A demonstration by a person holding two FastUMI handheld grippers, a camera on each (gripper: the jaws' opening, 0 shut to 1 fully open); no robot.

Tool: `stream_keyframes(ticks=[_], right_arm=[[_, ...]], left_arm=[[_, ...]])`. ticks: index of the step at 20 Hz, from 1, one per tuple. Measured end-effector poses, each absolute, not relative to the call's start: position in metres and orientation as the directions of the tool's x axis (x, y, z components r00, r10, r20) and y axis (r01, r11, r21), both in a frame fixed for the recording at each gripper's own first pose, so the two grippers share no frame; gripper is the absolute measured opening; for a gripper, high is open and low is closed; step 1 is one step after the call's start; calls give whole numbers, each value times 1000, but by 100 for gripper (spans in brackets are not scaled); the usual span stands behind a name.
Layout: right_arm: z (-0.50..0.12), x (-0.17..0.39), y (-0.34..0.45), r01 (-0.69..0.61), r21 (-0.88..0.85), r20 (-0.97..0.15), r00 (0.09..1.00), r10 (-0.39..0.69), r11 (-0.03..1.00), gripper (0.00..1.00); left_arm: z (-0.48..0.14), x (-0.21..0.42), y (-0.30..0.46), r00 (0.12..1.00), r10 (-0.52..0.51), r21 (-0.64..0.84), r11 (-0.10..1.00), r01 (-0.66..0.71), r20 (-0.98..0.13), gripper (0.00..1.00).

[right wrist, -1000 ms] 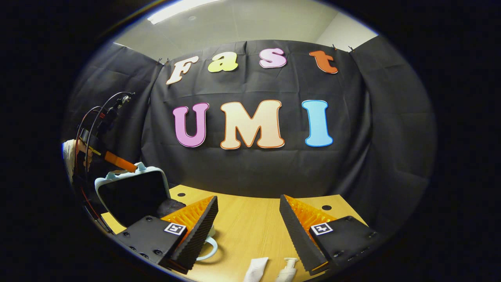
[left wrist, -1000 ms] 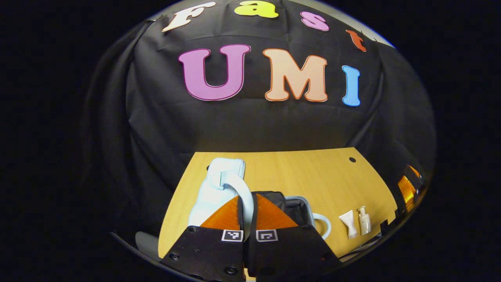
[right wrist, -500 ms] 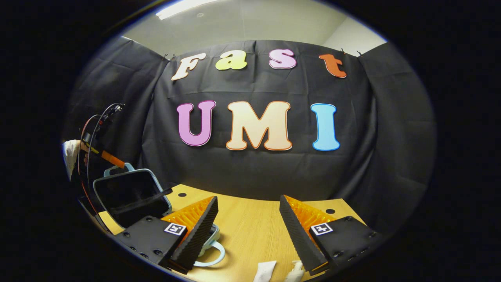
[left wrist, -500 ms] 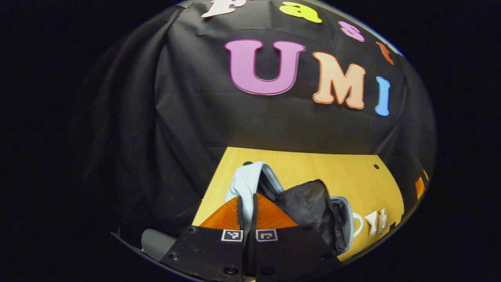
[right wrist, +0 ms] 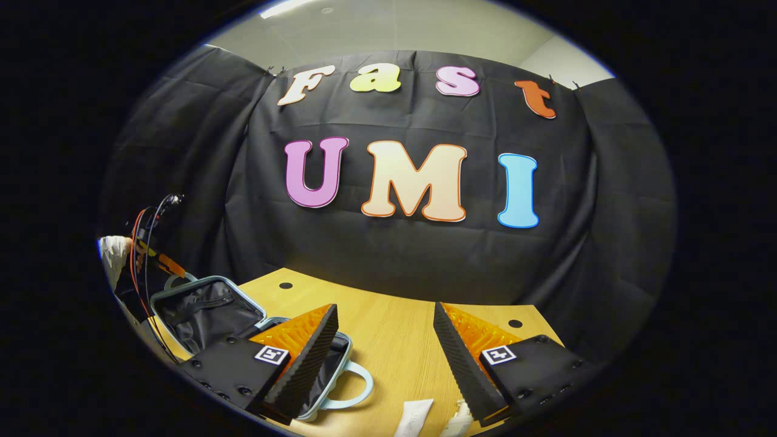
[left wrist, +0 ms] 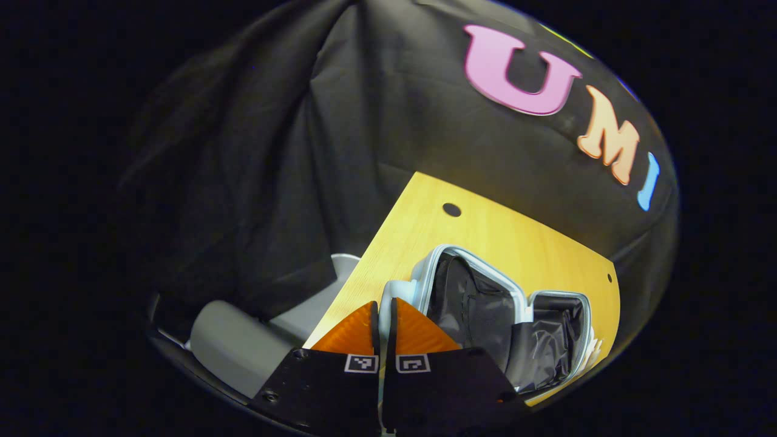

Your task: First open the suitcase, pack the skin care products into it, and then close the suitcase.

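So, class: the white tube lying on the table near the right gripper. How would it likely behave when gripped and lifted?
The white tube lies flat on the table, so it probably won't roll or tip. It looks like soft plastic, so it may dent under the fingers. It seems small and likely light, an easy fit for the open right gripper.

Recording booth inside an office-type room: black cloth [right wrist: 388, 261] walls, wooden table [right wrist: 394, 346], plain ceiling [right wrist: 388, 30] with light panel [right wrist: 285, 7].
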State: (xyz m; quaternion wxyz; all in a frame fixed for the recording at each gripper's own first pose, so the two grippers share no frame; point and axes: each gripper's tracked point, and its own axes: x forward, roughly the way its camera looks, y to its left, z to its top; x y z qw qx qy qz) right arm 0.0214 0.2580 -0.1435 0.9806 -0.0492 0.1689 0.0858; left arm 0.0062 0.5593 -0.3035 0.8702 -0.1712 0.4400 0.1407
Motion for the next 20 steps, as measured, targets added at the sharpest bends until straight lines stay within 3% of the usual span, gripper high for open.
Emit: stream_keyframes(ticks=[6, 9, 12, 13, 14, 17, 20], right_arm=[[-154, 8, 249, -191, -125, -401, 907, 126, 974, 100], [-150, 4, 238, -176, -146, -407, 908, 102, 974, 100], [-143, 3, 226, -158, -155, -388, 917, 87, 975, 100], [-143, 2, 222, -155, -150, -384, 919, 87, 977, 100], [-142, 3, 217, -152, -148, -380, 921, 86, 977, 100], [-138, 4, 204, -161, -141, -371, 923, 98, 977, 100], [-125, 7, 184, -165, -140, -336, 936, 110, 976, 100]], left_arm=[[-363, -5, 566, 506, 101, -156, 885, -439, -856, 0], [-366, -3, 572, 536, 123, -169, 870, -462, -835, 0], [-364, -11, 586, 552, 234, -102, 854, -511, -801, 2], [-363, -9, 586, 562, 294, -45, 858, -511, -773, 16], [-357, -5, 588, 581, 341, 6, 866, -500, -739, 15], [-321, 0, 593, 603, 481, 126, 836, -534, -636, 93], [-250, 9, 568, 690, 560, 125, 809, -574, -459, 93]])
